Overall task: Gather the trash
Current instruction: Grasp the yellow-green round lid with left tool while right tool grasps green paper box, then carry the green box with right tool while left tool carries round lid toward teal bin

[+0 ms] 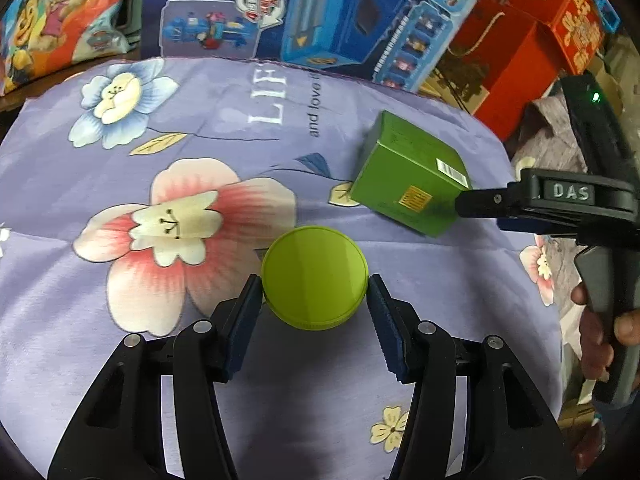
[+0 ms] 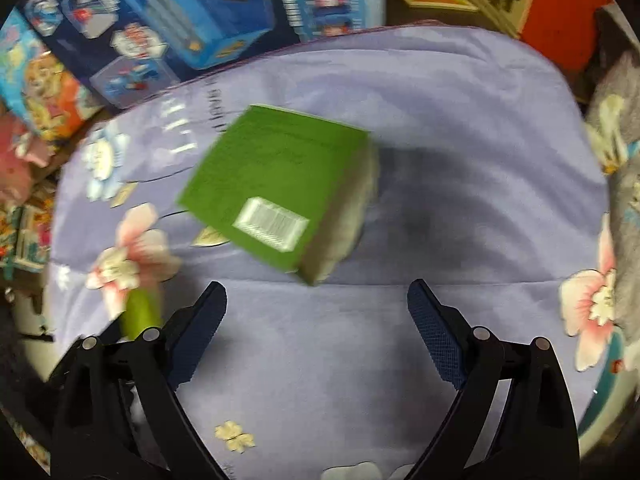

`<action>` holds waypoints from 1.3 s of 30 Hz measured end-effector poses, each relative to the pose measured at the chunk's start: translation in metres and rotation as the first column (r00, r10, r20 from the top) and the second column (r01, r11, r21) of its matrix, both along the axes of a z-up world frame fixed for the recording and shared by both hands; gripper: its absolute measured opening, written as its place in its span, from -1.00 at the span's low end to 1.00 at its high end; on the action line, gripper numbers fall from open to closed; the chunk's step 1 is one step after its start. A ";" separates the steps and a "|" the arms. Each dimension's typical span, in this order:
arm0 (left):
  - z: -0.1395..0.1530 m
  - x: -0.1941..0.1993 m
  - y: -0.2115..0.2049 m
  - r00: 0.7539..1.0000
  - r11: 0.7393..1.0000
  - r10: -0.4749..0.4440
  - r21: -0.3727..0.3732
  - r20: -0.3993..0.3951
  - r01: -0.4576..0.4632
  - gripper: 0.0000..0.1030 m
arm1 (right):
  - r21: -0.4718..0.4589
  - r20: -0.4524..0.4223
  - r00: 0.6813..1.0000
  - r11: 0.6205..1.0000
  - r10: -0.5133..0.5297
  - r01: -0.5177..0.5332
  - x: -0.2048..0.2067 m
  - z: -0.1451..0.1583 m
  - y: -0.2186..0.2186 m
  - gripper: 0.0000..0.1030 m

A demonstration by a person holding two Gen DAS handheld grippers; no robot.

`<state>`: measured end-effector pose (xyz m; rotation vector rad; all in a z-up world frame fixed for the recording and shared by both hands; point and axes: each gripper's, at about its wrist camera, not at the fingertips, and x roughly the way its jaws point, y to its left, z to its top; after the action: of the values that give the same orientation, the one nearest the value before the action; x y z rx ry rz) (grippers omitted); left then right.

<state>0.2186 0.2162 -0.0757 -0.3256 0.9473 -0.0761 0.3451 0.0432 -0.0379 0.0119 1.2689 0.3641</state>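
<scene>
A round lime-green lid [image 1: 315, 277] sits between the pads of my left gripper [image 1: 315, 296], which is shut on its two sides just above the purple flowered cloth [image 1: 200, 152]. A green cardboard box [image 1: 408, 178] with a barcode lies on the cloth to the right. My right gripper [image 1: 460, 202] reaches in from the right with its tip at the box's near corner. In the right wrist view the gripper [image 2: 316, 300] is open and empty, the box [image 2: 276, 188] lies just ahead of it, and the lid [image 2: 141, 312] shows at the left.
Blue toy boxes [image 1: 340, 20] stand behind the cloth's far edge. Red boxes [image 1: 532, 52] stand at the back right. A cartoon-print bag [image 1: 60, 20] is at the back left. A flowered grey fabric [image 2: 616, 184] lies off the cloth's right side.
</scene>
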 end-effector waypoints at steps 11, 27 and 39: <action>-0.002 0.000 -0.002 1.000 1.000 0.000 0.029 -0.027 0.001 0.07 | 0.062 0.060 0.993 0.993 0.096 -0.100 0.011 -0.018 0.041 -0.52; 0.011 -0.008 -0.018 1.000 0.999 -0.019 0.037 -0.015 0.020 0.07 | 0.107 0.137 0.983 0.984 0.124 -0.139 -0.023 0.027 0.024 -0.93; 0.038 -0.033 -0.071 0.994 0.993 -0.106 0.048 0.027 0.104 0.07 | 0.140 0.136 0.990 0.988 0.041 -0.060 -0.069 0.050 -0.060 -0.93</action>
<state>0.1857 0.1451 -0.0376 -0.2314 0.9354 -0.1547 0.2766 -0.0164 0.0116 0.0768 1.1113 0.4916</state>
